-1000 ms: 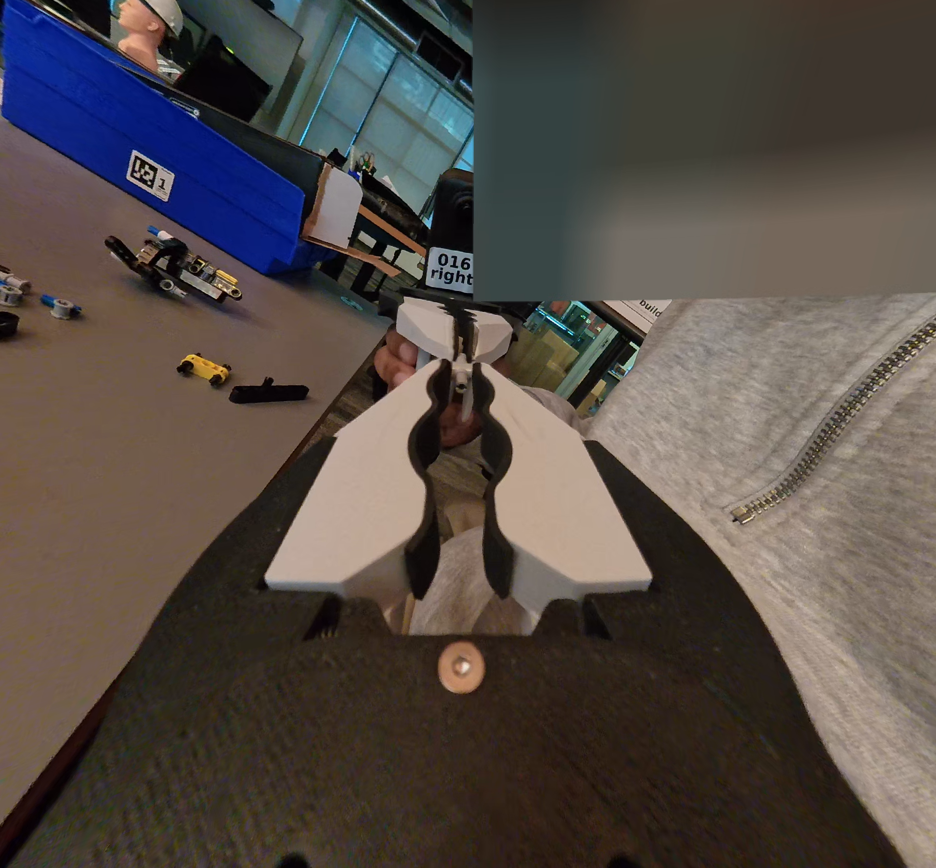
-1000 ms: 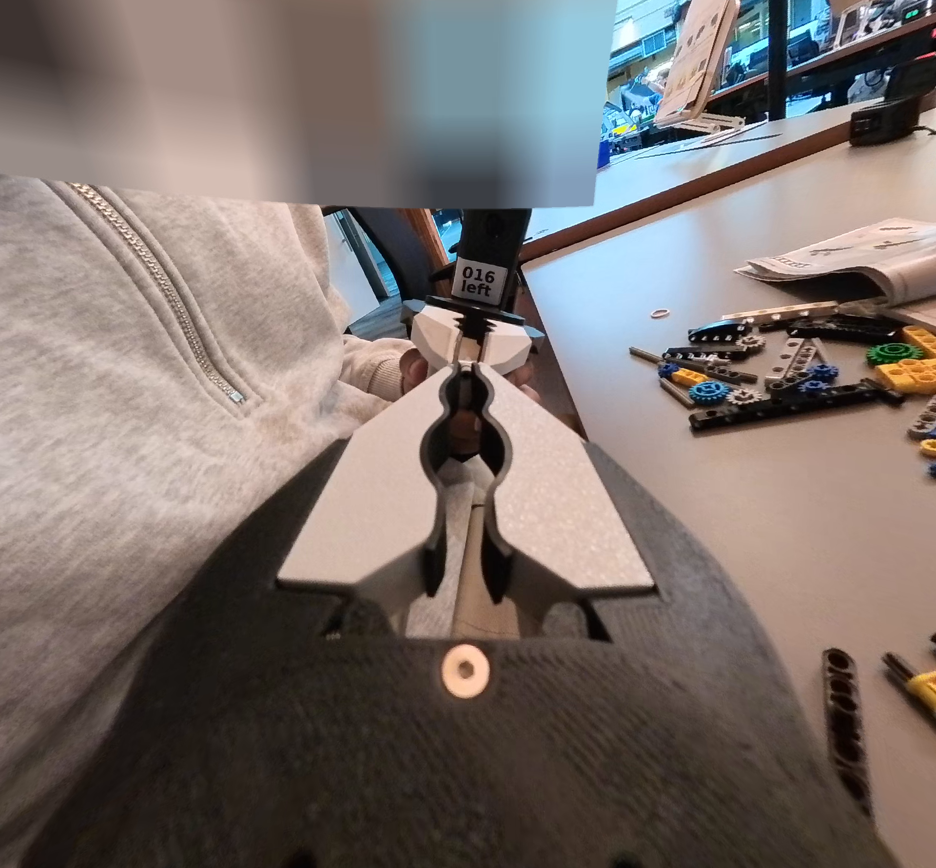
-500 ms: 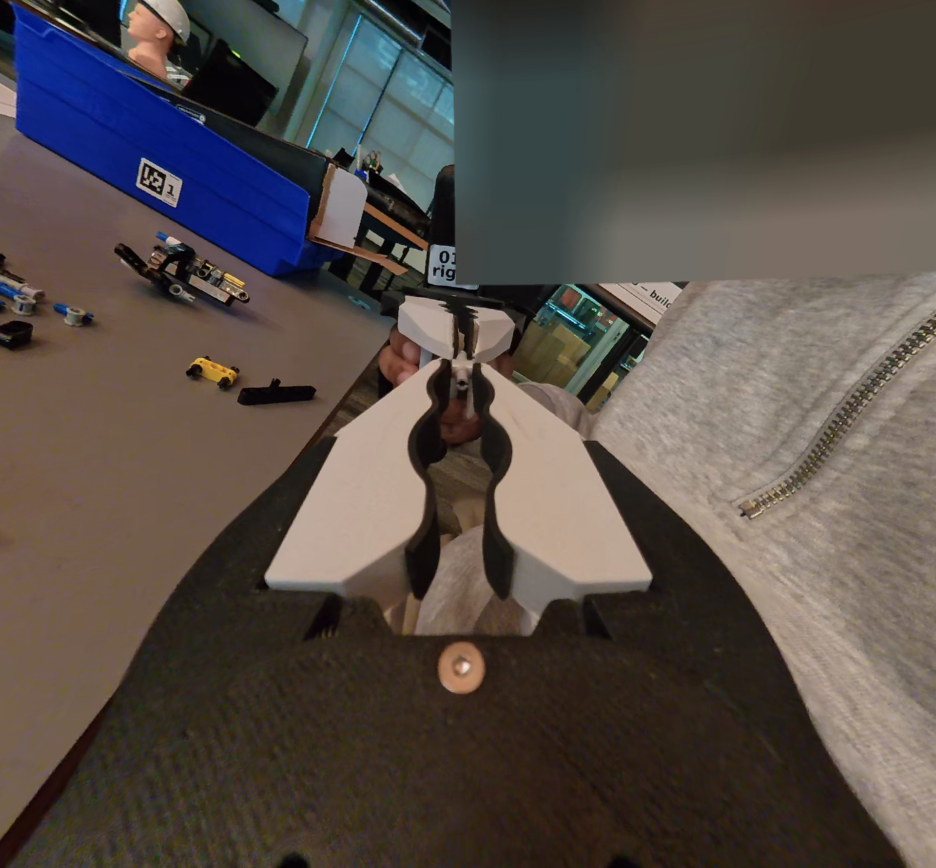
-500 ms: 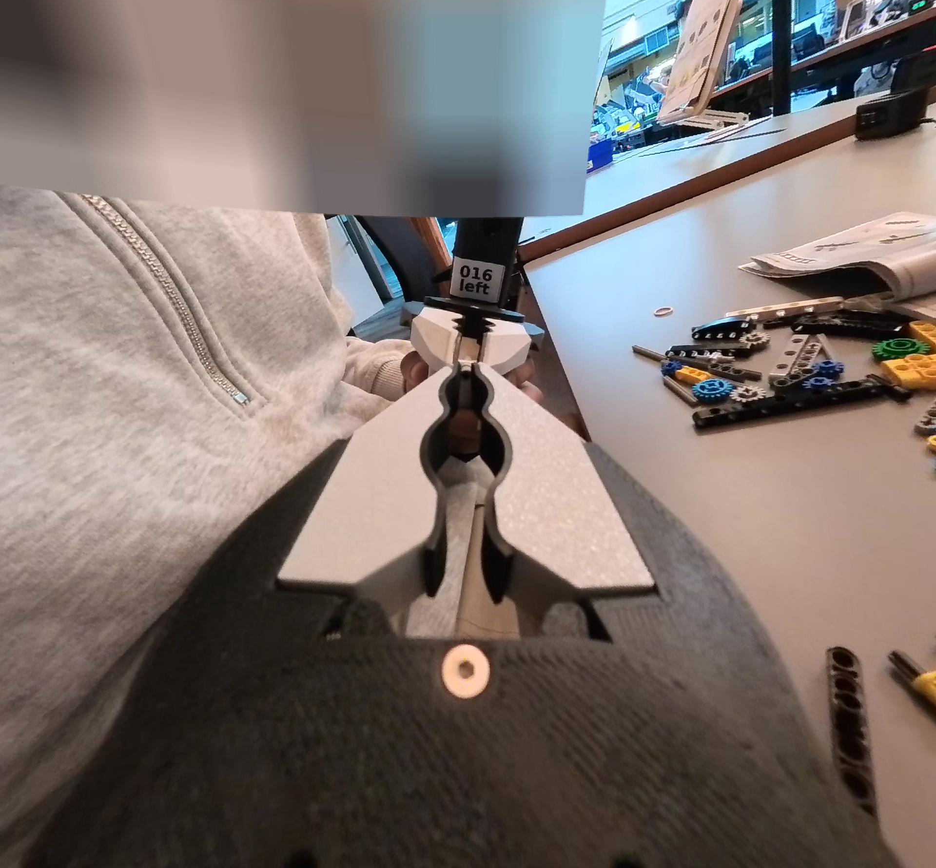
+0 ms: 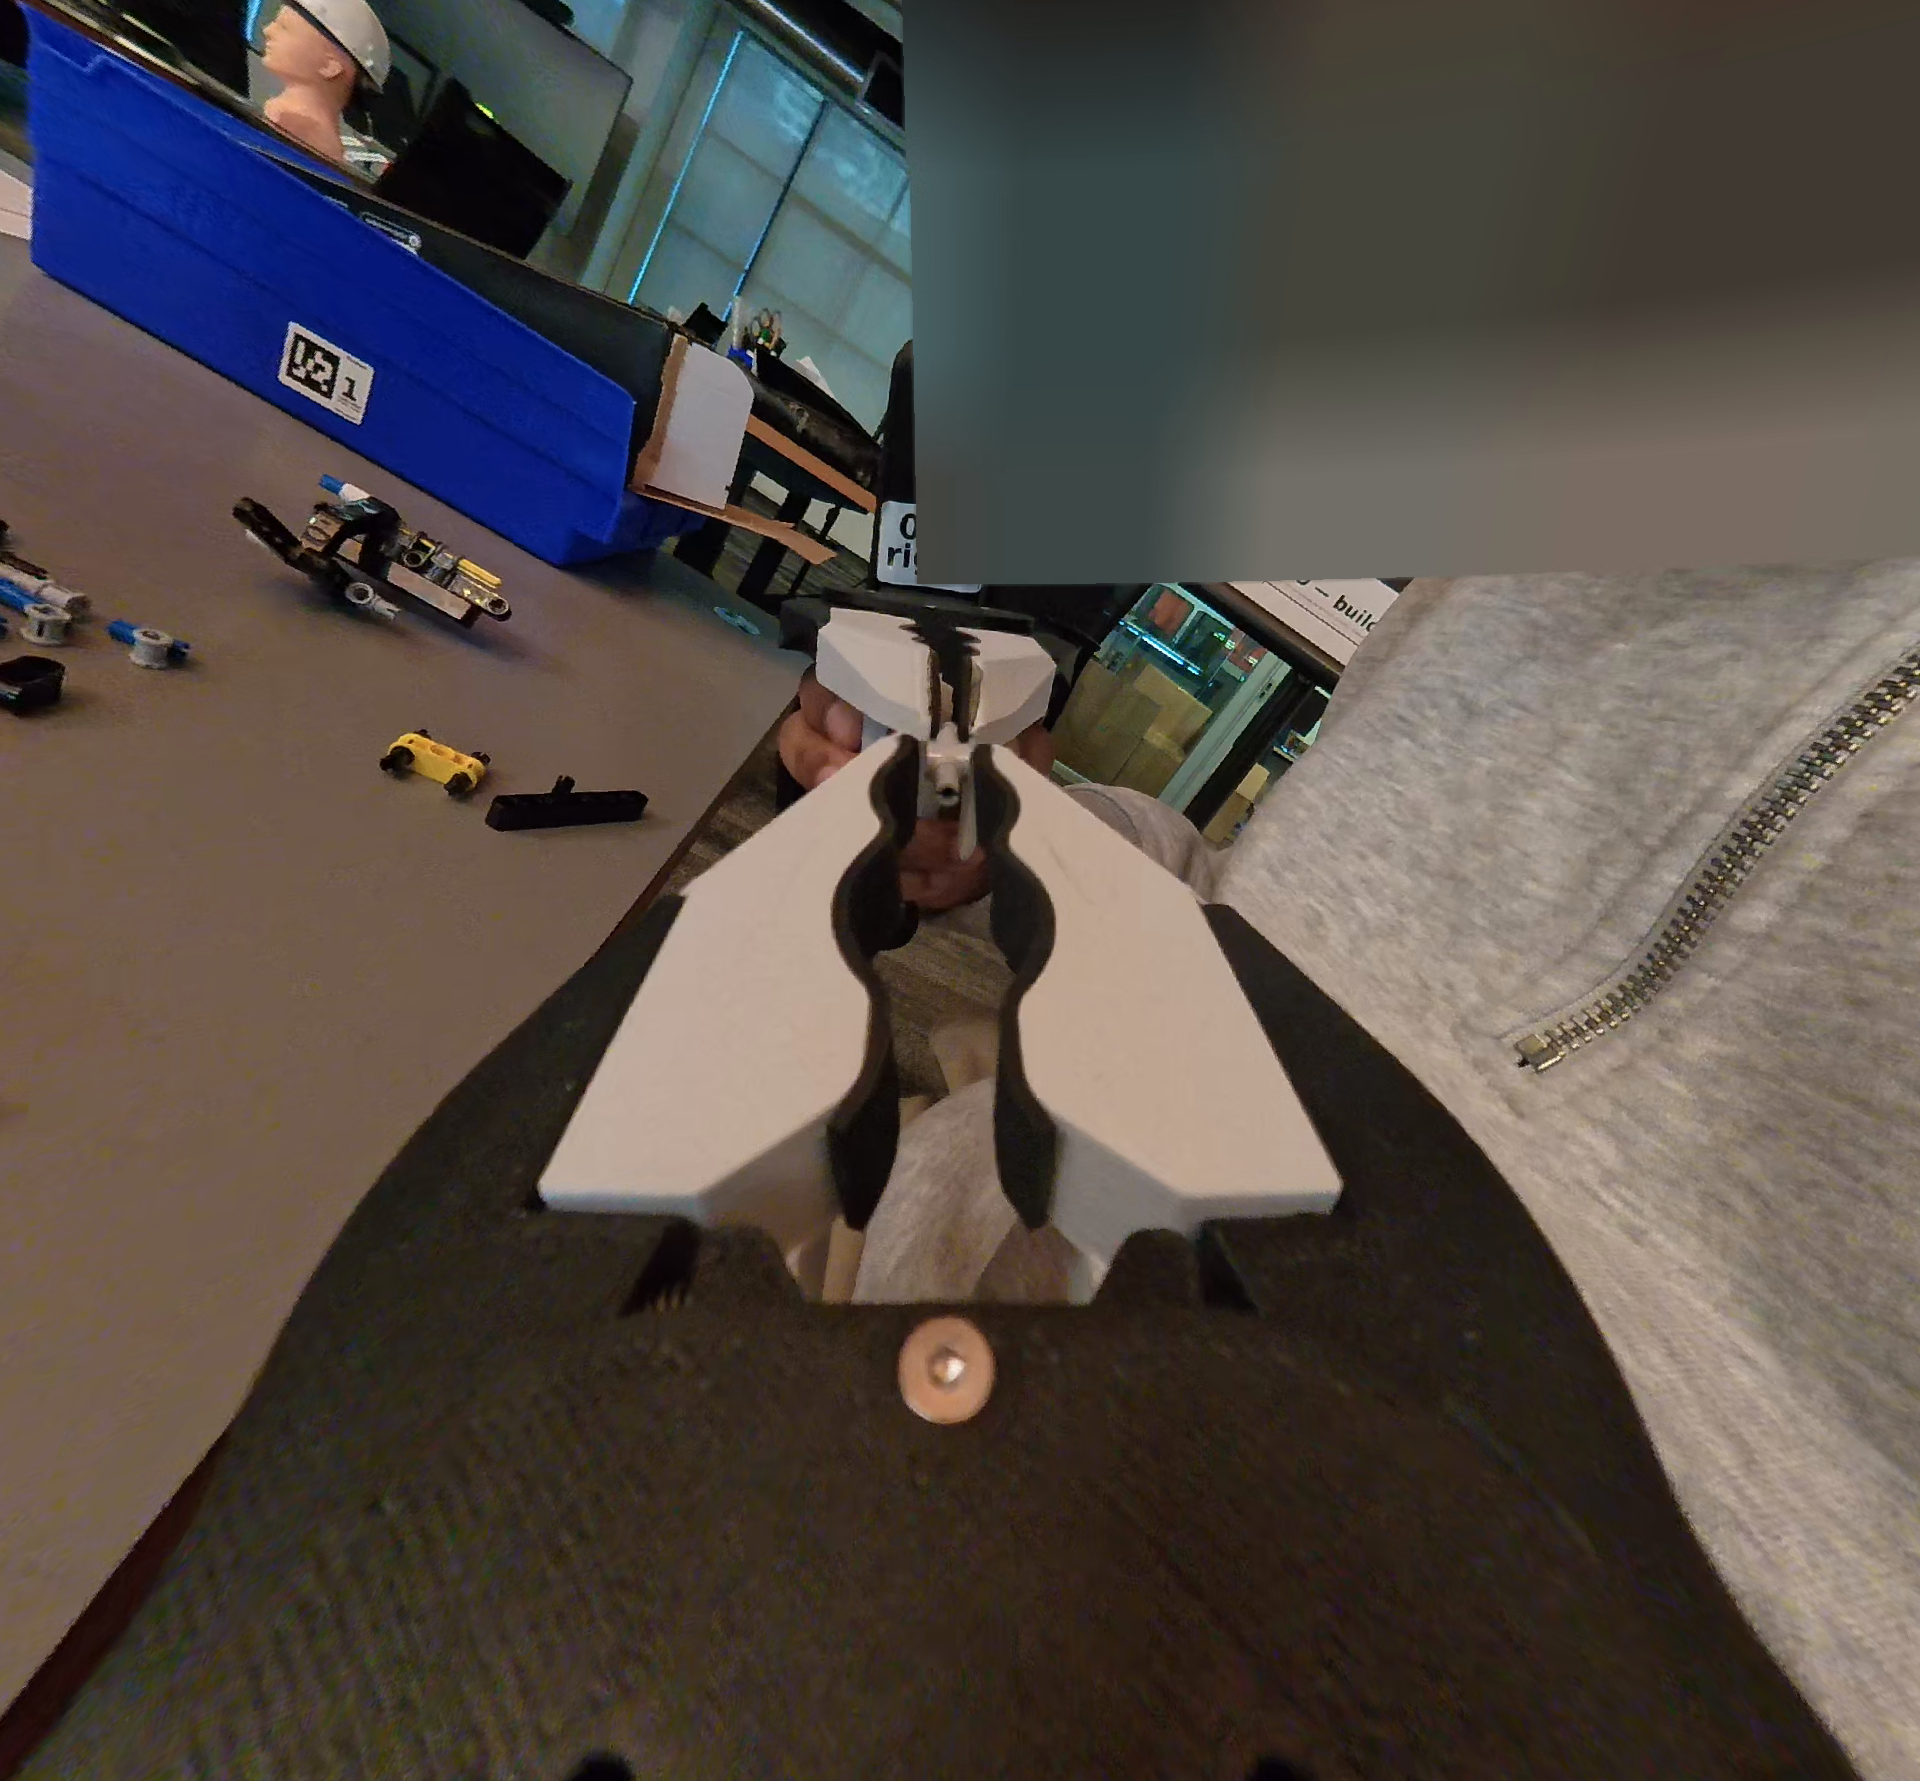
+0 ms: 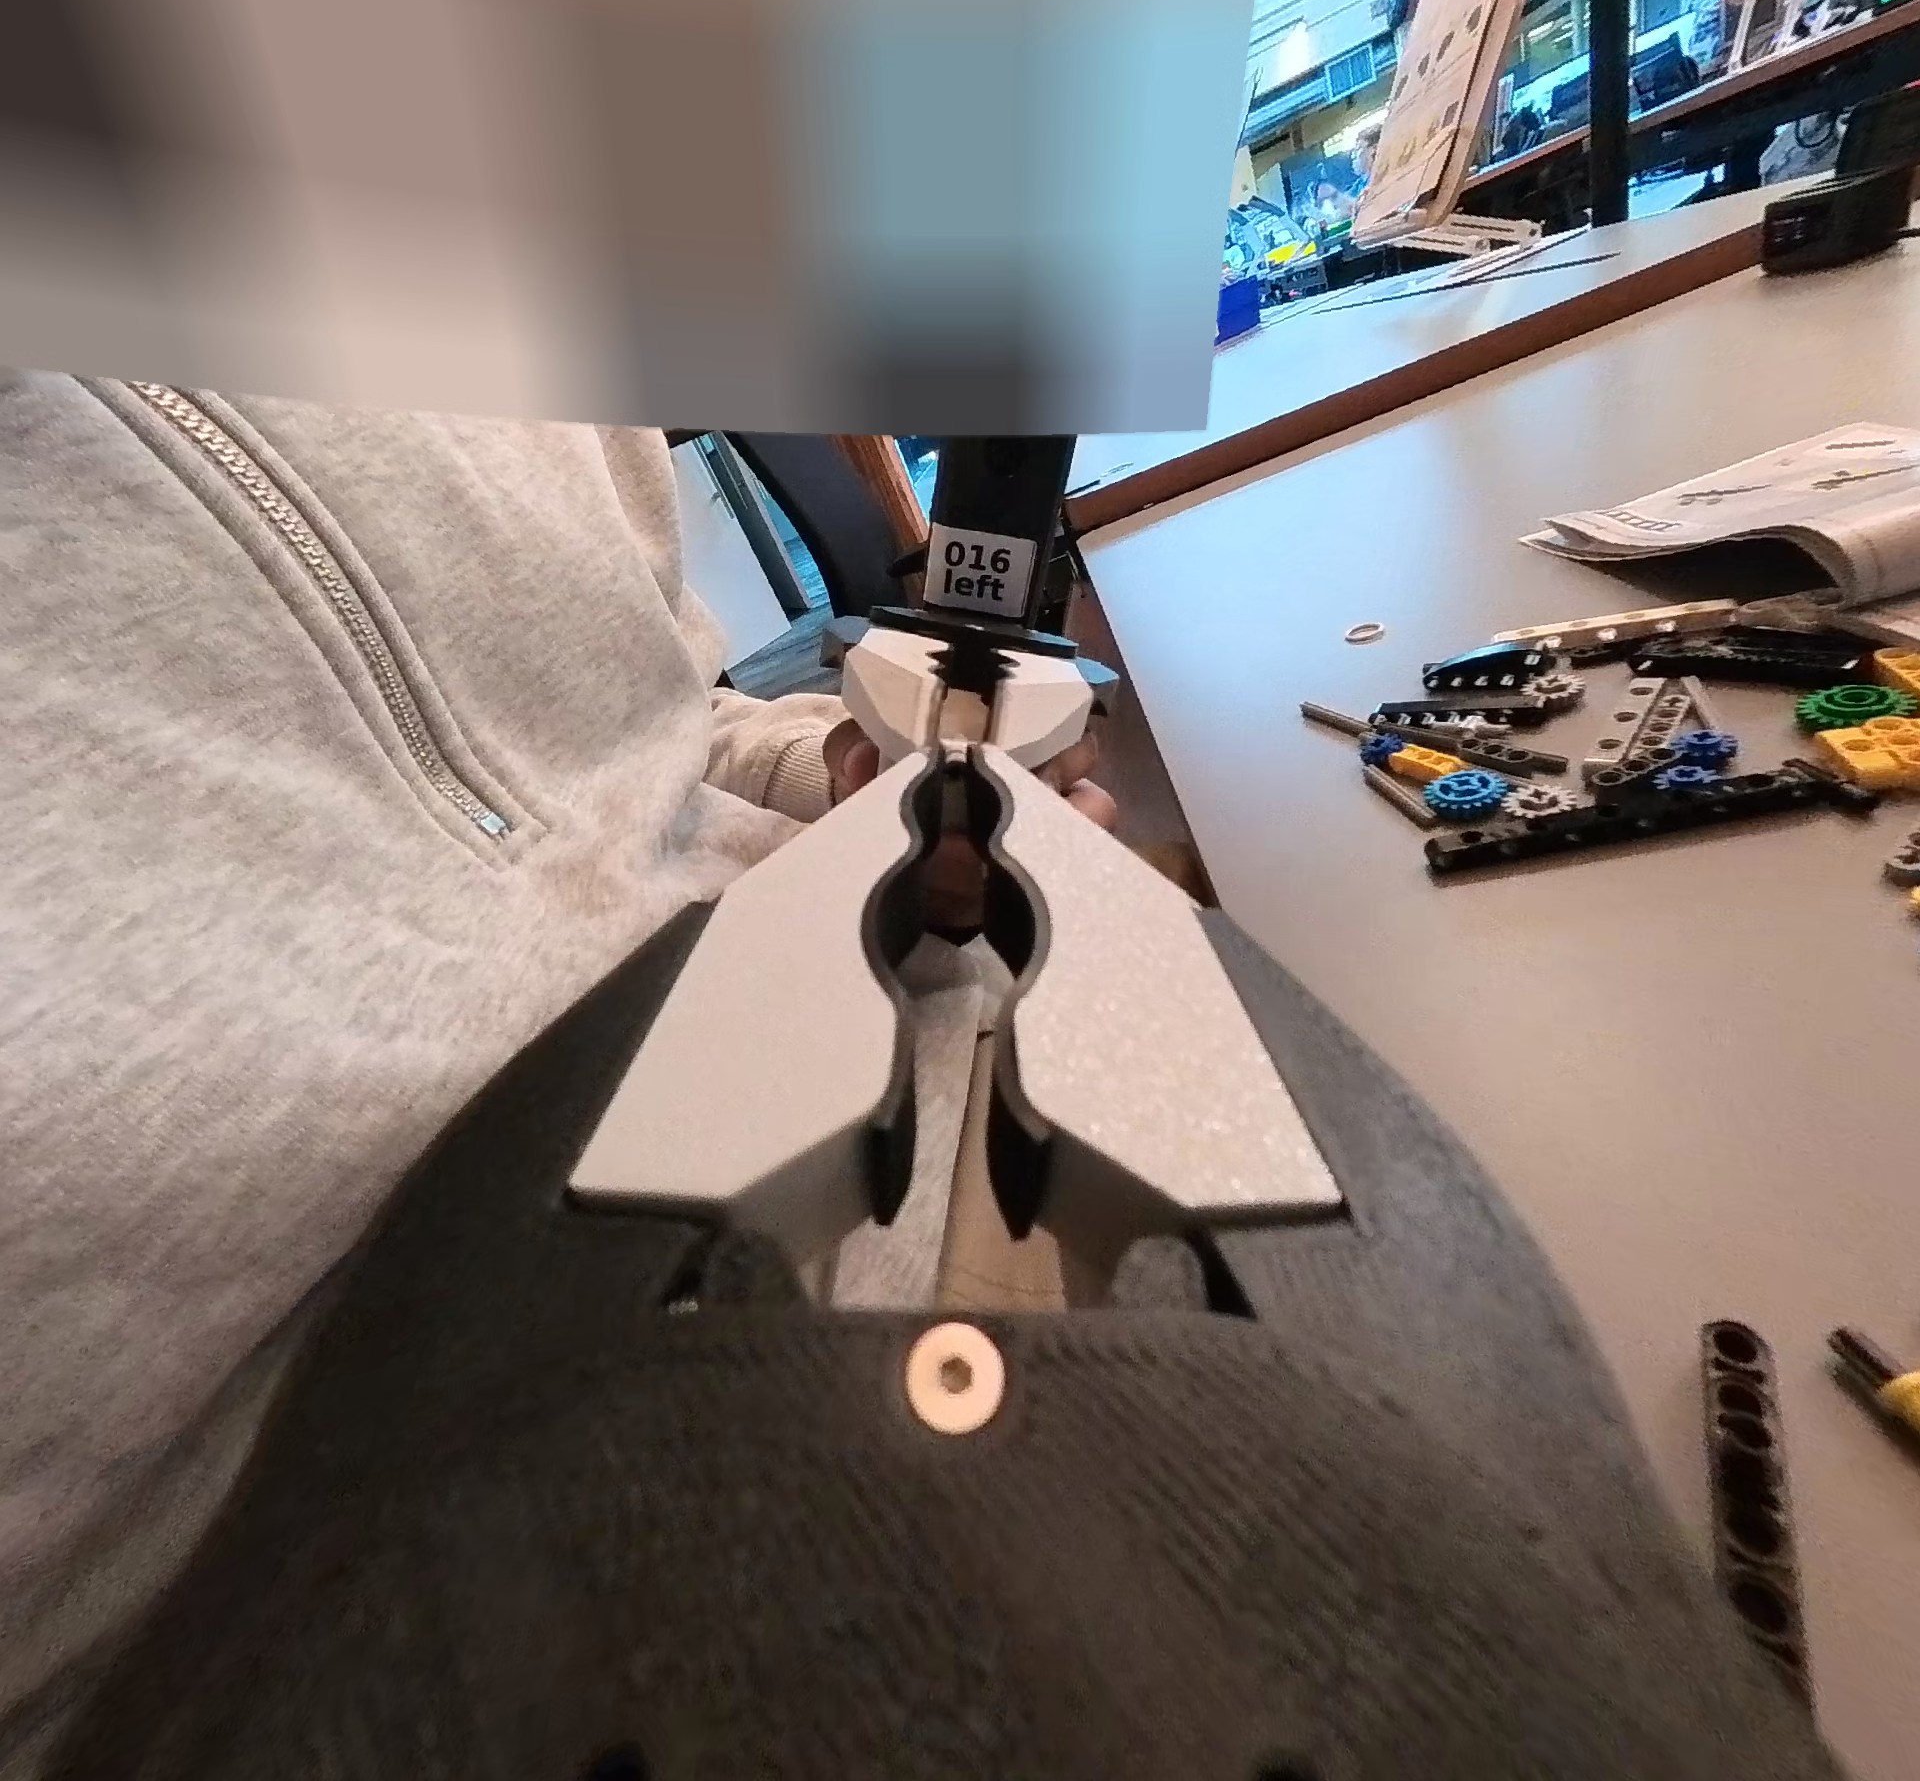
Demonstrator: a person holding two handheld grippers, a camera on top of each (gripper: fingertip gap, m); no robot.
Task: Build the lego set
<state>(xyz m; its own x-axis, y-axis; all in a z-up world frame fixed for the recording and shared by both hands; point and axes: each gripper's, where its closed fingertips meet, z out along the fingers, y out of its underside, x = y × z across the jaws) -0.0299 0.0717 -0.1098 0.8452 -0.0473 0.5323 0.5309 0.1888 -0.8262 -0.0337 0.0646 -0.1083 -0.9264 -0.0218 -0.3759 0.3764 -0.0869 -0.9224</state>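
Both grippers meet tip to tip off the counter [image 5: 208, 1004] edge, by the person's chest. Left gripper [image 5: 943, 775] jaws narrow, pinching a small grey lego piece [image 5: 943, 781]; right gripper [image 6: 958, 763] jaws nearly closed (contents unclear). Piece's long axis runs between them; loose lego parts [image 6: 1621, 775] lie well apart.

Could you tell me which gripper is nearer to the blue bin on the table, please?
Neither, clearly: the left gripper and right gripper meet tip to tip off the table's edge; the blue bin stands far across it.
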